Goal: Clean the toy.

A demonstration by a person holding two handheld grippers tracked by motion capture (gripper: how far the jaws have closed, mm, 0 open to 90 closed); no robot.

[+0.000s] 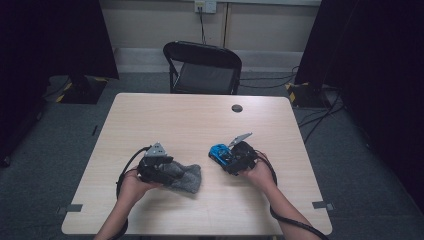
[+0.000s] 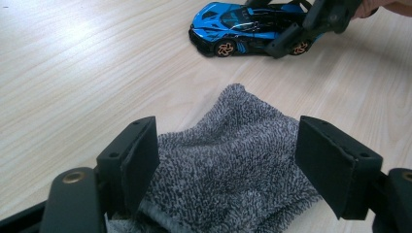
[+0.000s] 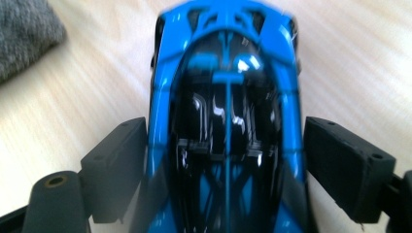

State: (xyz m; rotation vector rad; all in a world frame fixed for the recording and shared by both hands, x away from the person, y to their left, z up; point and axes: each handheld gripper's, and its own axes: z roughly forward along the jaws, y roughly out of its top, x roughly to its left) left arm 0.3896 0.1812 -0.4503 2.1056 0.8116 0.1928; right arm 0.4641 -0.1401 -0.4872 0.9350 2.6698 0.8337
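The blue toy car (image 3: 226, 121) sits between the right claw's (image 3: 226, 160) jaws (parted, not gripping) on the table (image 1: 200, 120)

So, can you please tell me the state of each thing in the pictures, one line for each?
toy car: upright on its wheels on the table, between the right gripper's jaws.
grey cloth: crumpled on the table, between the left gripper's jaws.
left gripper: jaws apart, either side of the cloth, not pressing it.
right gripper: jaws astride the car, gap visible on one side.
folding chair: unfolded, empty, behind the table.
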